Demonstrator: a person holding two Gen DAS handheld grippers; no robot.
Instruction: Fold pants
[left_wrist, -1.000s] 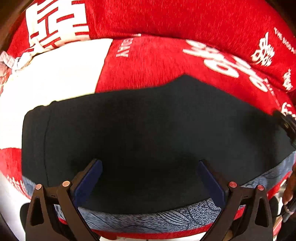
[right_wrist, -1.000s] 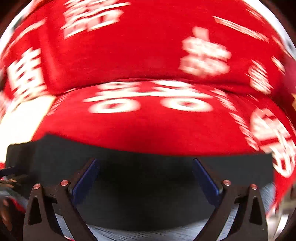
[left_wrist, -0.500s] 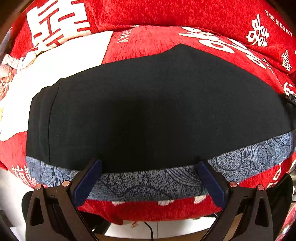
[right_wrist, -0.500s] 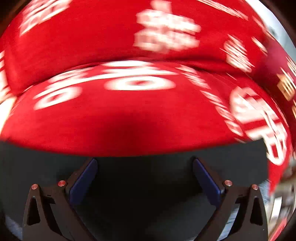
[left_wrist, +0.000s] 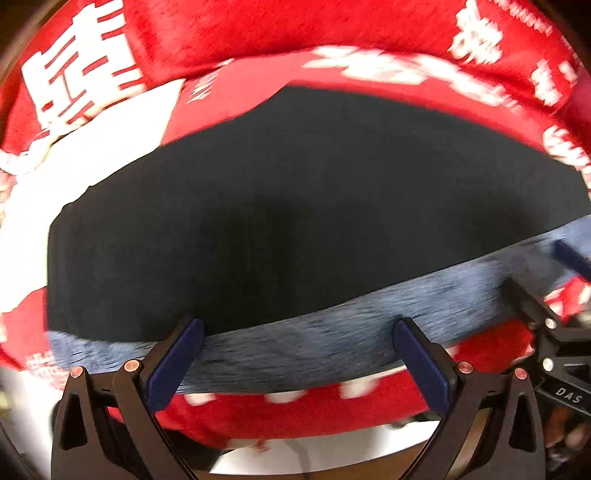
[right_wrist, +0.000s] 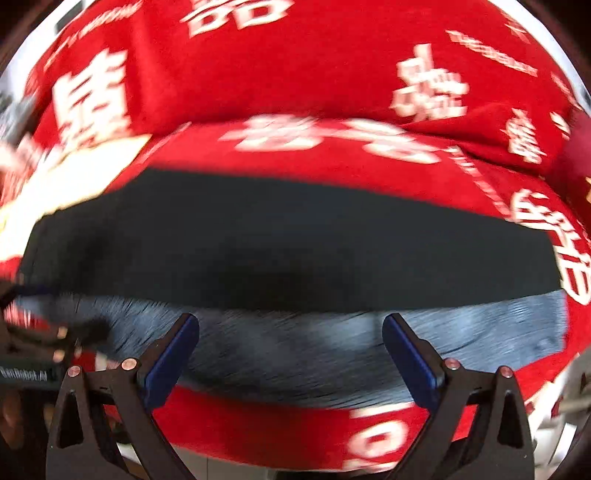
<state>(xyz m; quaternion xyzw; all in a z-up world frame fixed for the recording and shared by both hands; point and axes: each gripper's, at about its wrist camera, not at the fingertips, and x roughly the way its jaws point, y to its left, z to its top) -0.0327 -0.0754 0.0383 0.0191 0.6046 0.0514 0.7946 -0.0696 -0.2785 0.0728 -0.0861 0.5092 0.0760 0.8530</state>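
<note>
With both the left gripper and right gripper spread empty near the pants, a grab could, in this blur, snag the red cover.

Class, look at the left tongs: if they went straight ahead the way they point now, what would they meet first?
Probably the blue-grey patterned band along the near edge of the black pants, which lies between the open left tongs; depth is unclear.

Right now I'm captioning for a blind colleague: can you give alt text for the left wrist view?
Open left gripper hovers over black pants with a blue patterned band, spread flat on a red blanket with white characters. The right gripper shows at the right edge.
</note>
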